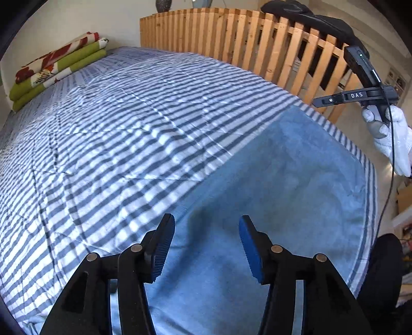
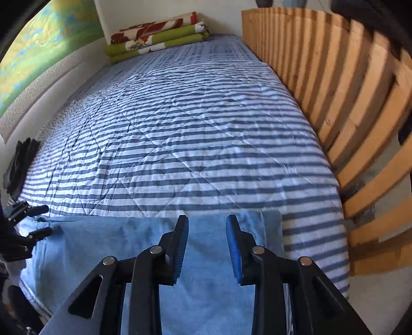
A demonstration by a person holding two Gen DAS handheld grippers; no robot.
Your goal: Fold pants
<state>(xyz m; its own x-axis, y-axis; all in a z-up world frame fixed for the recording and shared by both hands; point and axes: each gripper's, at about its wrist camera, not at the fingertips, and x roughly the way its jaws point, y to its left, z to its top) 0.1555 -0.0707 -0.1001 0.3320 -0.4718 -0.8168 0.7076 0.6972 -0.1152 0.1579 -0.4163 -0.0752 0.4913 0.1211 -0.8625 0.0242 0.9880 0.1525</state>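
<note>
The light blue pants [image 1: 283, 180] lie flat and smooth as a broad folded panel on the near end of the striped bed; in the right wrist view the pants [image 2: 123, 247] have a straight far edge. My left gripper [image 1: 206, 224] hovers over their left part, open, with nothing between its blue pads. My right gripper [image 2: 207, 224] hangs above their right part, also open and empty. From the left wrist view, the right gripper [image 1: 318, 103] is raised at the far right, held by a white-gloved hand [image 1: 386, 136]. The left gripper [image 2: 38, 221] shows at the left edge.
A blue-and-white striped quilt [image 2: 193, 134] covers the bed. A folded green and red floral blanket [image 2: 157, 38] lies at its far end. A wooden slatted rail [image 2: 347, 103] runs along the right side, with a dark garment [image 1: 309, 18] draped on top.
</note>
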